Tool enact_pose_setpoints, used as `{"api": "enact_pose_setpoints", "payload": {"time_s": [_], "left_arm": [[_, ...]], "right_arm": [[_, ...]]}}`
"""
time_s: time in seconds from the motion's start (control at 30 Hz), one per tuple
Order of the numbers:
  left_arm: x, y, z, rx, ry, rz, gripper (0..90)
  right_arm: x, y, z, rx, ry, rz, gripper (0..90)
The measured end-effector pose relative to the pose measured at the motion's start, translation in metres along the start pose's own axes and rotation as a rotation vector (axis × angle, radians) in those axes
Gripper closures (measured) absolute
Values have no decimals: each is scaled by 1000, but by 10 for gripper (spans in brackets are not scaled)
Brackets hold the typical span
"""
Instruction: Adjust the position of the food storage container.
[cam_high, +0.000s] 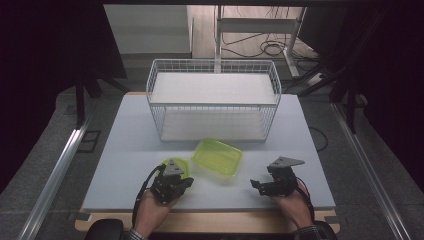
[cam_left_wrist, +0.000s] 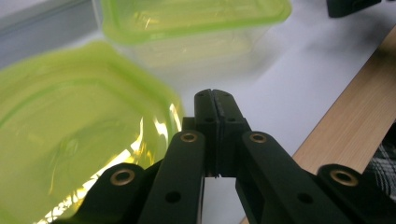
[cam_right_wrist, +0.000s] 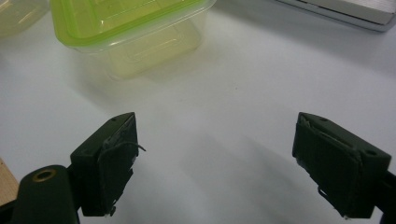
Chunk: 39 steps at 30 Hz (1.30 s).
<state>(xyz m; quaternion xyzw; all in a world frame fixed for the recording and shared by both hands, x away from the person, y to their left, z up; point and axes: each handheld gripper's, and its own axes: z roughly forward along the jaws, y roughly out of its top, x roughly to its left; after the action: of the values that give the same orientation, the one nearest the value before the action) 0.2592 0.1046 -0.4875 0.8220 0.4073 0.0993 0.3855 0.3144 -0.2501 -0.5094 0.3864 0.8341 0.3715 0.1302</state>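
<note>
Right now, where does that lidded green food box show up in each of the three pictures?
High view: the lidded box sits mid-table, in front of the wire basket.
Left gripper view: along the top edge, beyond the loose green lid.
Right gripper view: upper left, past the open jaws.
Shared landmark: the white tabletop under it.

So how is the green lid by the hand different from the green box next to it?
The green lid is flat, while the green box is a deeper tub with clear walls and its own green top on. The lid lies beside the shut left tool, partly hidden behind it in the high view; the box stands apart in the open between both tools. The lid looks rounder, the box more rectangular. Both are lime green and sit on the white table.
</note>
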Motion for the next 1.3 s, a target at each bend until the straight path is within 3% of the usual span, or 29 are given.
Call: {"api": "enact_pose_setpoints", "payload": {"time_s": [0.17, 0.33, 0.37, 0.47, 0.73, 1.0, 1.3], "left_arm": [[1, 17, 6, 12, 29, 24, 900], [8, 25, 16, 56, 46, 16, 900], [10, 24, 16, 57, 38, 5, 900], [12, 22, 14, 79, 66, 13, 900], [33, 5, 0, 84, 114, -36, 900], [53, -8, -16, 66, 160, -99, 900], [72, -15, -29, 37, 196, -142, 900]], "right_arm": [[1, 0, 1, 6, 2, -1, 145], [1, 0, 1, 7, 3, -1, 145], [0, 0, 1, 6, 3, -2, 145], [0, 0, 1, 6, 2, -2, 145], [1, -1, 1, 12, 2, -5, 145], [1, -1, 2, 14, 0, -9, 145], [1, -1, 2, 12, 0, -5, 145]]}}
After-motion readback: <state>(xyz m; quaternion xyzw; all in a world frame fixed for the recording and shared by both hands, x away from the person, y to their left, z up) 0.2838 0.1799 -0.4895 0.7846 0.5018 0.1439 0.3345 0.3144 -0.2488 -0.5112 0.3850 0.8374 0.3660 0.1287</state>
